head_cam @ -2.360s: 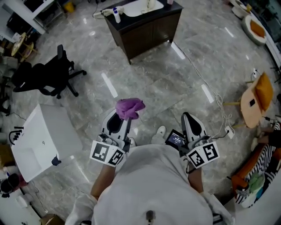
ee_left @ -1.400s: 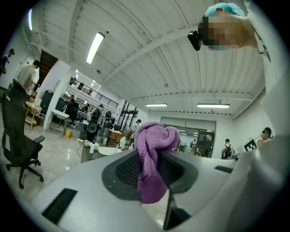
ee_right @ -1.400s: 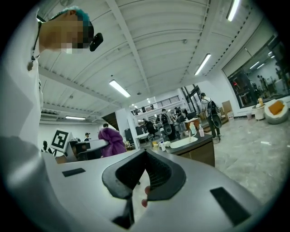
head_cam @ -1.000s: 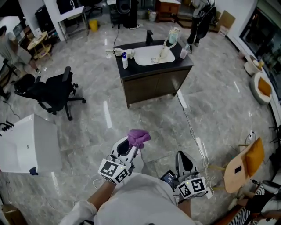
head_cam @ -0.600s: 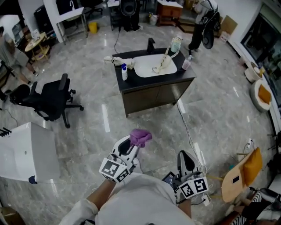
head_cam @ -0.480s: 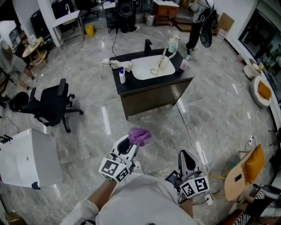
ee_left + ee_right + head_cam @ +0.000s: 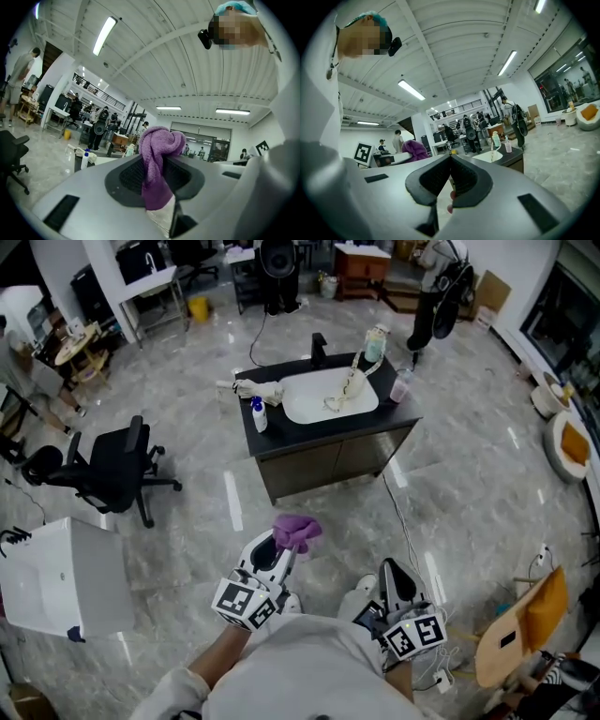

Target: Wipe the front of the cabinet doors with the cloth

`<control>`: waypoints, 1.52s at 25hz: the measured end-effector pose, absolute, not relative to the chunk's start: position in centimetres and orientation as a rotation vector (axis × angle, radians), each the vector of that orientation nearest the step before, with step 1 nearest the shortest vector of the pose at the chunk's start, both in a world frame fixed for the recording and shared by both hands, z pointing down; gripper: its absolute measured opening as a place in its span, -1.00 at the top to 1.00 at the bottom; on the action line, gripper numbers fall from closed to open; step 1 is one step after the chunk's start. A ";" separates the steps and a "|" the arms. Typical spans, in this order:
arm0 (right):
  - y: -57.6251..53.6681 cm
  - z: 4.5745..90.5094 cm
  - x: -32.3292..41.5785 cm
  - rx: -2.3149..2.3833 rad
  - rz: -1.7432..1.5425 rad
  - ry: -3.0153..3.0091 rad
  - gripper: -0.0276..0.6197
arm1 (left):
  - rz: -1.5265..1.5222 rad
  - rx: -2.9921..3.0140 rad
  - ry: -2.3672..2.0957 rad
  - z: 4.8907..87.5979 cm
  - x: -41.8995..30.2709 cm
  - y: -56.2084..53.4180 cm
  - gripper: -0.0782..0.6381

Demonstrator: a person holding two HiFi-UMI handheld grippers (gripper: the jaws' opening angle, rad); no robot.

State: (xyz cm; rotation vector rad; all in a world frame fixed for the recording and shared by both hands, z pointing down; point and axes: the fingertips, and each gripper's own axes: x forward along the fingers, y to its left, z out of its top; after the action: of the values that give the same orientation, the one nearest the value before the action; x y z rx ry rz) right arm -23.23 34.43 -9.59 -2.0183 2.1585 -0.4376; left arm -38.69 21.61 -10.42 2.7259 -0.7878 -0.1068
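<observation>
Cabinet [image 7: 326, 457]: dark, with a white sink [image 7: 328, 396] set in its top; the doors face the person.
Cloth [image 7: 298, 531]: purple and bunched, in front of the cabinet doors, well apart from them.
Left gripper [image 7: 283, 547]: jaws closed on the cloth, which bulges above the tips.
Right gripper [image 7: 389, 570]: jaws pressed together with nothing between them; in front of the cabinet, farther from it than the left gripper.
Bottle [image 7: 258, 415]: upright on the cabinet top, just left of the sink.
Chair [image 7: 101, 472]: black, left of the cabinet, well apart.
</observation>
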 end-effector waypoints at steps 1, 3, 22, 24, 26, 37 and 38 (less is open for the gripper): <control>33.9 -9.5 -22.4 -1.999 -0.439 2.175 0.83 | -0.107 2.719 -0.804 -10.3 -37.9 21.3 0.49; 32.9 -9.2 -20.5 -1.959 -0.450 2.219 0.83 | -0.108 2.709 -0.847 -10.2 -36.3 21.0 0.49; 28.1 -8.4 0.5 -1.667 -0.446 2.554 0.83 | -0.174 2.538 -1.297 -10.7 -21.2 22.4 0.49; 27.5 -7.9 1.0 -1.656 -0.468 2.558 0.83 | -0.162 2.511 -1.339 -10.4 -21.5 22.3 0.49; 26.8 -7.5 1.2 -1.647 -0.489 2.556 0.83 | -0.152 2.493 -1.371 -10.1 -21.9 21.9 0.49; 21.6 -8.7 -0.2 -1.617 -0.450 2.630 0.83 | -0.175 2.466 -1.318 -8.1 -21.5 15.8 0.49; 20.9 -8.8 -0.3 -1.623 -0.441 2.632 0.83 | -0.190 2.482 -1.303 -8.4 -21.2 15.0 0.49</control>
State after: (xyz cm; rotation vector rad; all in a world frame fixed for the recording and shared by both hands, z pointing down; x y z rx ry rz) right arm -0.29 20.93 -8.76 -1.6227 2.6316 -0.4410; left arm -21.16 15.02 -8.39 2.4820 -1.3033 -0.1900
